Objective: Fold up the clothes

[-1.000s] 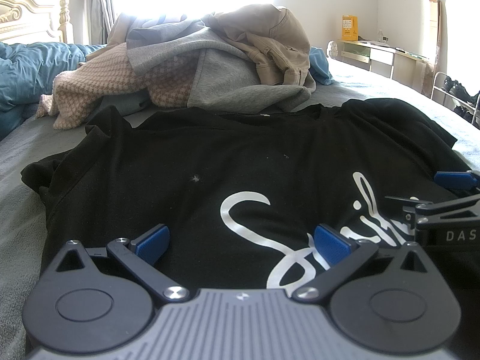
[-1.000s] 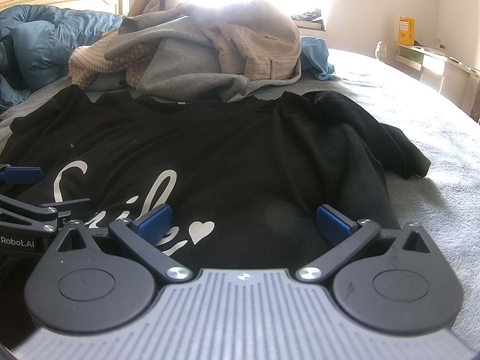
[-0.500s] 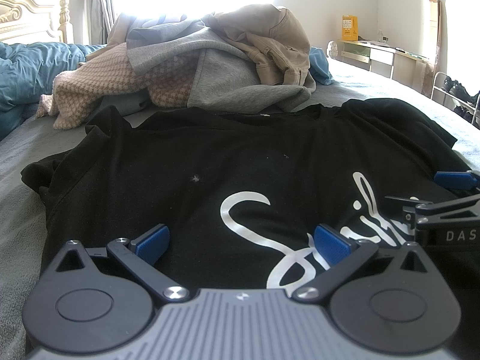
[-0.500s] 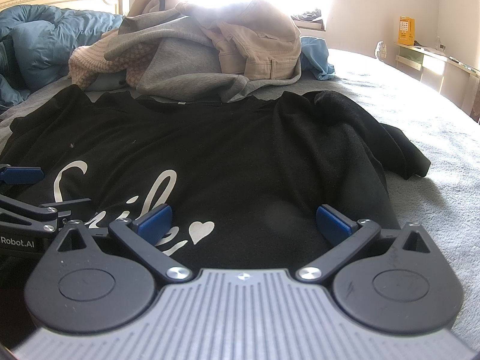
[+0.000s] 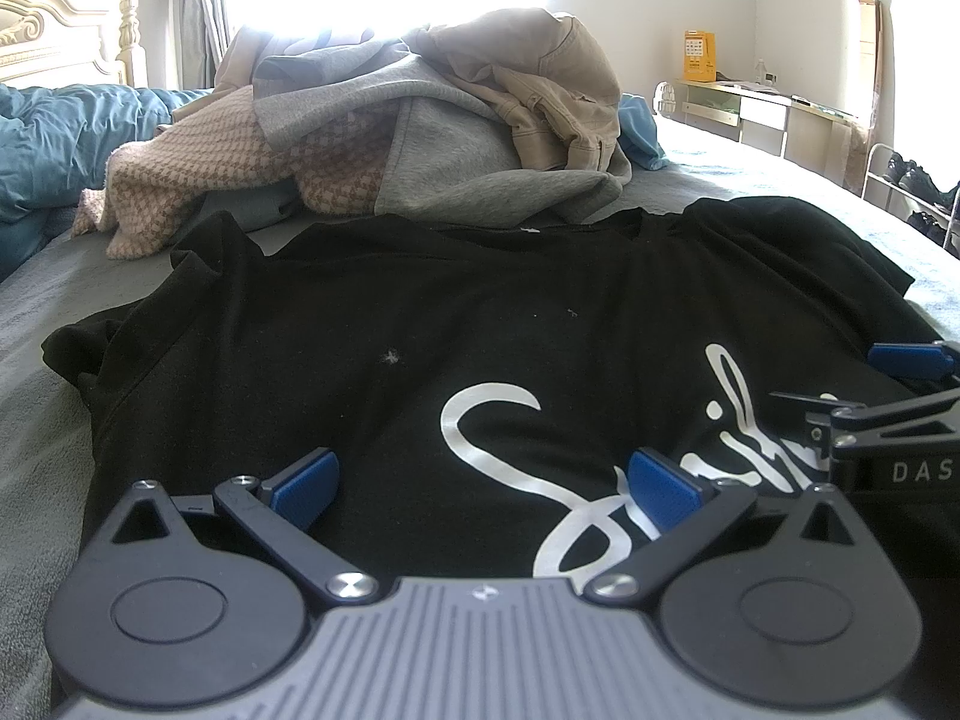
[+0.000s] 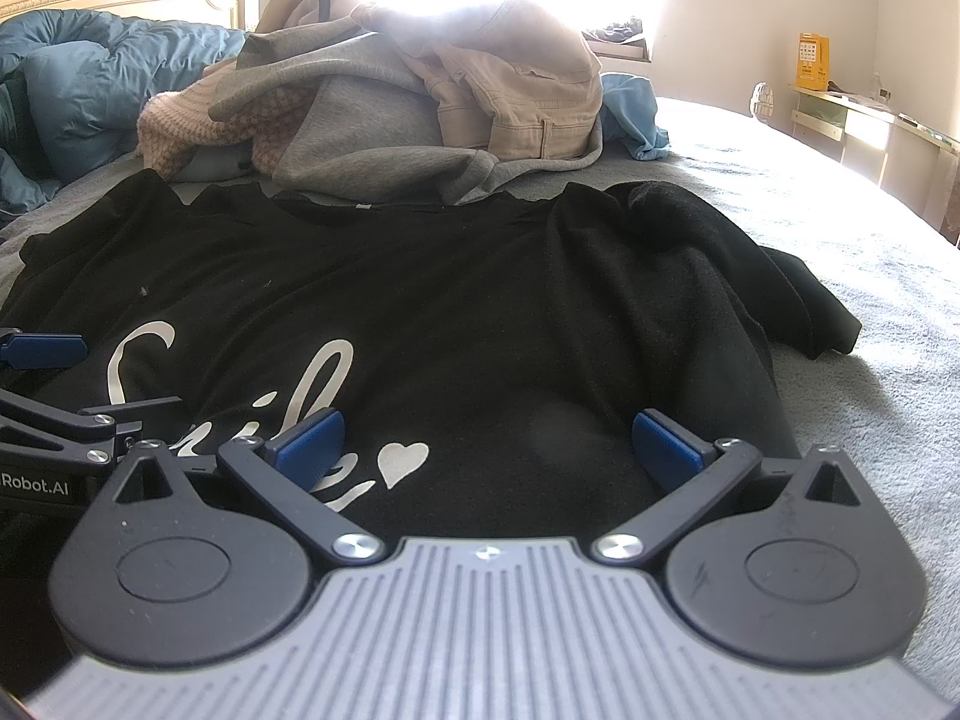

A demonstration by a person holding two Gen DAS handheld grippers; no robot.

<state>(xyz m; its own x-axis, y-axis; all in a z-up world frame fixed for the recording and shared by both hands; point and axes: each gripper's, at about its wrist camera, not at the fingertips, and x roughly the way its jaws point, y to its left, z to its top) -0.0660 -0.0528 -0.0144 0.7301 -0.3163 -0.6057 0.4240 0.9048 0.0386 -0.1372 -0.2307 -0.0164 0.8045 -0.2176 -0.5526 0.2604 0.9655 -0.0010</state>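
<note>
On the bed [image 6: 840, 252], black T-shirt [image 5: 420, 360] lies flat, collar toward the clothes pile [image 5: 420, 138]; left gripper [image 5: 483, 489] and right gripper [image 6: 486, 450] released.

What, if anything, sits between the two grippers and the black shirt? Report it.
Nothing visible. The left gripper and right gripper are both open right over the black shirt, with only its fabric between their fingers. The heap of clothes lies beyond the collar.
</note>
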